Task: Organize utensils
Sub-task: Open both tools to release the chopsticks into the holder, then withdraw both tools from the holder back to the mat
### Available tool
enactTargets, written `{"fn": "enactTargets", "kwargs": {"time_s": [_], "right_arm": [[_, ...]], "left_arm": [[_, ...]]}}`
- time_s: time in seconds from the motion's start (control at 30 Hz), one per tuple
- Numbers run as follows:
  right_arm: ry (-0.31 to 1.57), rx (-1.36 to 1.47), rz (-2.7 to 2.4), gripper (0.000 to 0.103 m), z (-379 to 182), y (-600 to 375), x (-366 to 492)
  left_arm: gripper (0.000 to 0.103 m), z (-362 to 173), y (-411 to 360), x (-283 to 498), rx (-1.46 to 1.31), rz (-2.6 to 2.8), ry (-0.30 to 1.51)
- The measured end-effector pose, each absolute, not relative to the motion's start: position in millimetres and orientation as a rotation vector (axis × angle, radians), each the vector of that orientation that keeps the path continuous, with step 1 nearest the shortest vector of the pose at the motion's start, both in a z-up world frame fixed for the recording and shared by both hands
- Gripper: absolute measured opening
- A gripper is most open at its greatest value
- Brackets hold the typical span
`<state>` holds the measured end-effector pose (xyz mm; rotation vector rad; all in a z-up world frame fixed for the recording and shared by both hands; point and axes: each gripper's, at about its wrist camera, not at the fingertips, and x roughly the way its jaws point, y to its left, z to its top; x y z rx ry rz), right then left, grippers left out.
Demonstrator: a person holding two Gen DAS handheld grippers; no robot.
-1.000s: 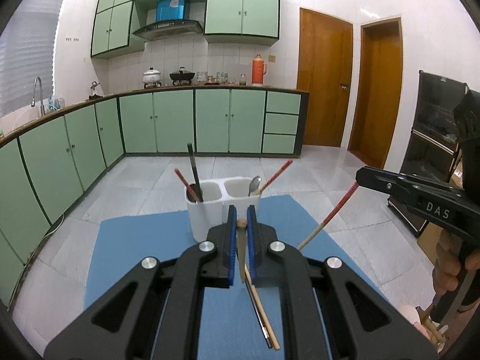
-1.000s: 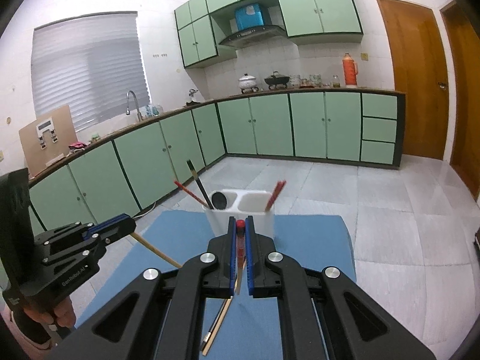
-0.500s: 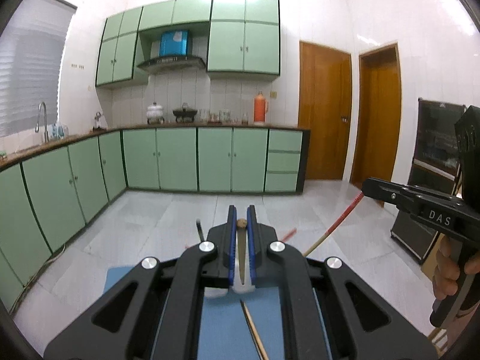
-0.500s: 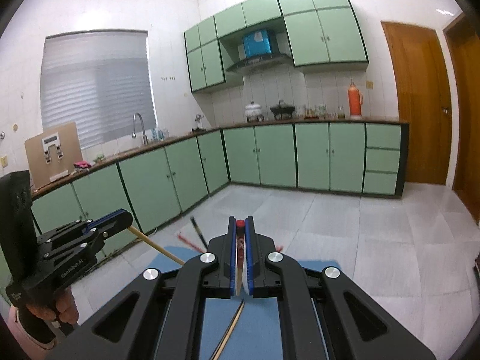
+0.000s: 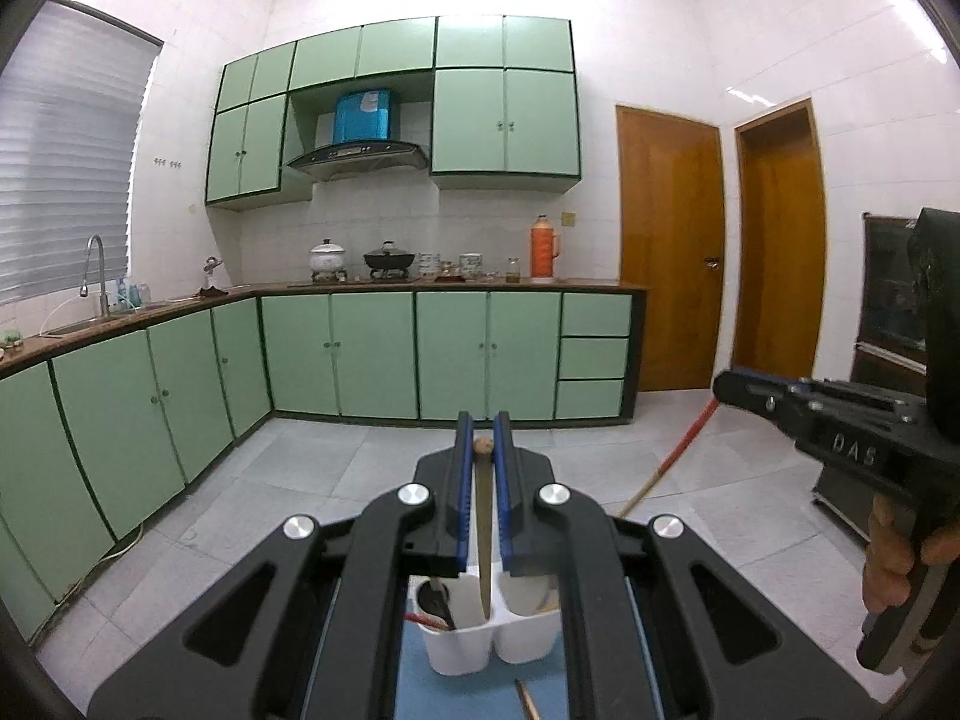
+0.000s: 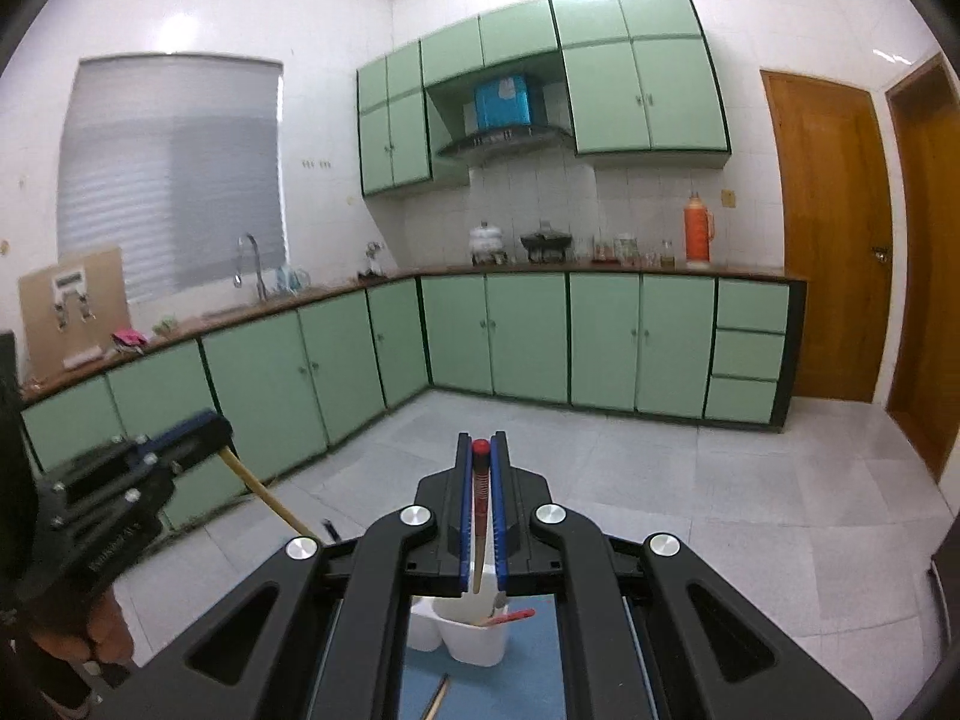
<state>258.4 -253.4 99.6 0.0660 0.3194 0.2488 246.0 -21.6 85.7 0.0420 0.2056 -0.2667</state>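
Left claw [image 5: 482, 450] pinches a plain wooden chopstick [image 5: 482, 534], which hangs tip down over the white two-cup holder [image 5: 489, 639] on the blue mat [image 5: 420, 684]; from my view its tip sits about at the divider between the cups. Right claw [image 6: 480, 450] pinches a red-topped chopstick [image 6: 479, 516], tip over the holder's near cup, where a red-handled utensil [image 6: 510, 617] already leans. One more stick [image 5: 528, 699] lies on the mat in front of the holder. I judge the step in hand to be the drop-in. Next move, as I see it: shift each tip clear of the divider and rim, lower it well into a cup, then spread the claw; after that, fetch the stick left on the mat
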Motion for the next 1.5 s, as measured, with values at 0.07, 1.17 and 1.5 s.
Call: {"fn": "enactTargets", "kwargs": {"time_s": [0.07, 1.17, 1.5], "right_arm": [[0.352, 0.07, 0.251, 0.005, 85.9, -249.8, 275.6], [0.405, 0.116, 0.102, 0.053, -19.7, -286.1, 214.9], [0.547, 0.127, 0.055, 0.083, -94.8, -270.1, 154.0]], "left_arm": [[0.006, 78.1, -25.4, 256.6, 0.048, -0.254, 0.214], [0.079, -4.8, 44.9, 224.0, -0.036, -0.208, 0.326], [0.092, -85.3, 49.0, 175.0, 0.002, -0.196, 0.538]]}}
